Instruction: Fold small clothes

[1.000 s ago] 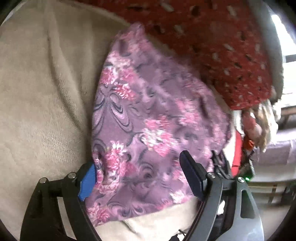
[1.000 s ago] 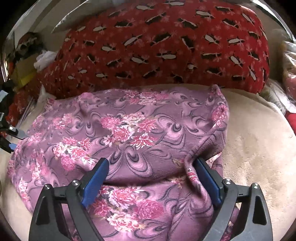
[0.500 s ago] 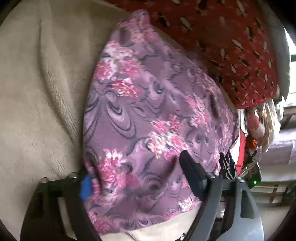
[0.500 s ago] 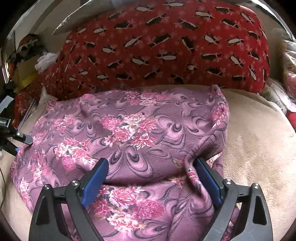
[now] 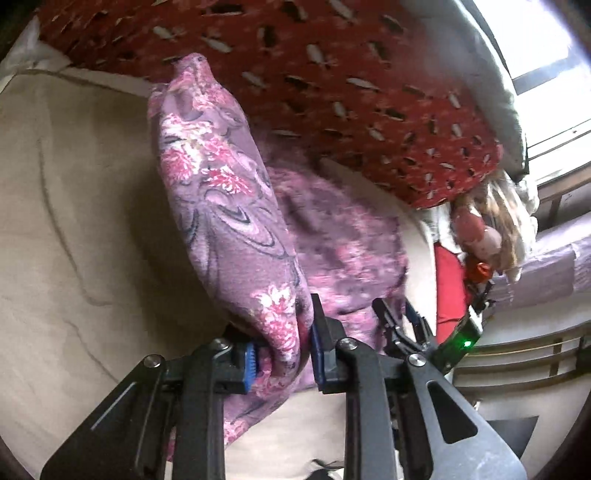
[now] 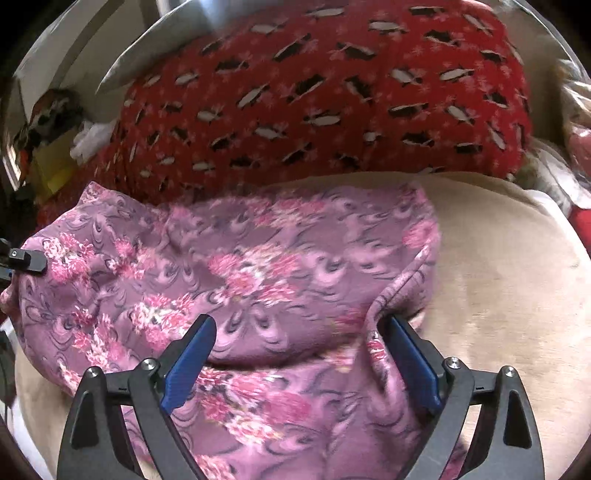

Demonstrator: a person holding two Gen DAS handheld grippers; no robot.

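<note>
A purple floral garment [image 6: 258, 273] lies on a beige blanket [image 6: 509, 280]. In the left wrist view my left gripper [image 5: 282, 354] is shut on a bunched edge of the garment [image 5: 221, 206] and holds that edge raised off the blanket. In the right wrist view my right gripper [image 6: 299, 354] is open, its blue pads straddling a fold at the garment's near right side. The left gripper's tip [image 6: 27, 260] shows at the garment's far left edge in the right wrist view. The right gripper [image 5: 402, 328] shows past the cloth in the left wrist view.
A large red patterned cushion [image 6: 332, 88] lies right behind the garment. The beige blanket [image 5: 74, 221] spreads to the left. Clutter, a doll [image 5: 484, 236] and a red item [image 5: 448, 284] sit at the bed's edge. A window [image 5: 535, 33] is behind.
My left gripper closed on the garment's edge and lifted it, bunching the cloth into a raised ridge. The right gripper stayed open in place, and the cloth shifted under it.
</note>
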